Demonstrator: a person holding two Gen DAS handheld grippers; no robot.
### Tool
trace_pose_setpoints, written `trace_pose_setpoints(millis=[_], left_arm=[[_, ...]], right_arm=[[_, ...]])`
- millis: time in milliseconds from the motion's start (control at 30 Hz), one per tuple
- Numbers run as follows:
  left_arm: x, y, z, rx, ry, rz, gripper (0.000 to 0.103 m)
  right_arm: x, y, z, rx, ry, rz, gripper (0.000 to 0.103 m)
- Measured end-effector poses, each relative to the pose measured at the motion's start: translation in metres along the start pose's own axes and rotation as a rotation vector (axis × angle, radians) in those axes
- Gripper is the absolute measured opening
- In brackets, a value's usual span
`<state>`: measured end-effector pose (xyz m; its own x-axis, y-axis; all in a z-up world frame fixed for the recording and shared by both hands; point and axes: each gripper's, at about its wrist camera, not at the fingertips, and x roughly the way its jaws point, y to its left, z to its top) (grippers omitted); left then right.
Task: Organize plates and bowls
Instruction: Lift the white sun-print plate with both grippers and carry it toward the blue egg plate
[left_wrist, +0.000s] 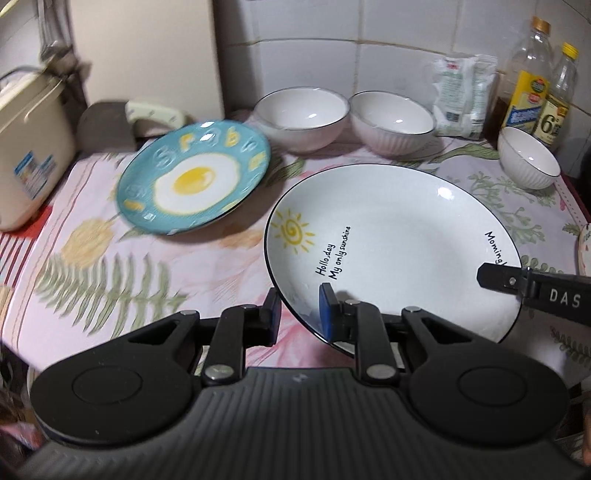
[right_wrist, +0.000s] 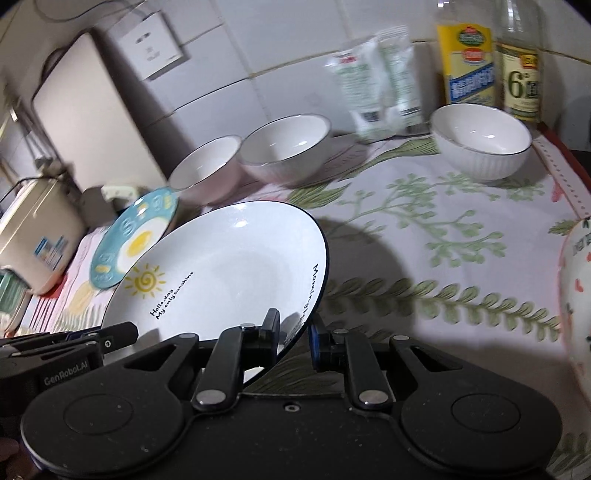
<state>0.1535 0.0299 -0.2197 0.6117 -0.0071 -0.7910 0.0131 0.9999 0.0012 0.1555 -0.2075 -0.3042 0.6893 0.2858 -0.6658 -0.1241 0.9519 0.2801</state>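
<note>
A white sun plate (left_wrist: 391, 251) with a dark rim is held above the floral cloth by both grippers. My left gripper (left_wrist: 301, 314) is shut on its near left rim. My right gripper (right_wrist: 295, 334) is shut on its right rim (right_wrist: 314, 295); its finger also shows in the left wrist view (left_wrist: 498, 278). A blue egg plate (left_wrist: 195, 177) lies to the left. Three white bowls stand behind: two side by side (left_wrist: 303, 110) (left_wrist: 393, 118) and one at the right (left_wrist: 528, 157).
A beige rice cooker (left_wrist: 26, 147) stands at the left. Two oil bottles (left_wrist: 528, 85) and a white packet (left_wrist: 461, 96) stand against the tiled wall. A patterned dish (right_wrist: 576, 302) sits at the right edge. The floral cloth (right_wrist: 443, 258) covers the counter.
</note>
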Motion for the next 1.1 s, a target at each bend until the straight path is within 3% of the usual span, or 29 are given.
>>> trace_pose_setpoints(millis=[200,567,733,900,1100], left_arm=[[-0.004,0.02,-0.013,-0.039,0.012,0.008,0.02],[0.007,0.026,-0.029,-0.062,0.004,-0.053,0.02],[0.011,0.027,-0.027,-0.088,0.034,-0.068,0.02],[0.02,0.029,-0.029,-0.136,0.12,-0.103,0.02],[0.021,0.025,-0.028,-0.12,0.148,-0.096,0.021]], right_arm=[[0.004,0.017,-0.013,-0.03,0.009,0.015,0.02],[0.015,0.018,-0.013,-0.061,-0.005,-0.023,0.02],[0.018,0.021,-0.012,-0.129,0.003,-0.052,0.02],[0.025,0.016,-0.014,-0.123,0.031,-0.084,0.019],[0.026,0.015,-0.016,-0.113,0.037,-0.119,0.018]])
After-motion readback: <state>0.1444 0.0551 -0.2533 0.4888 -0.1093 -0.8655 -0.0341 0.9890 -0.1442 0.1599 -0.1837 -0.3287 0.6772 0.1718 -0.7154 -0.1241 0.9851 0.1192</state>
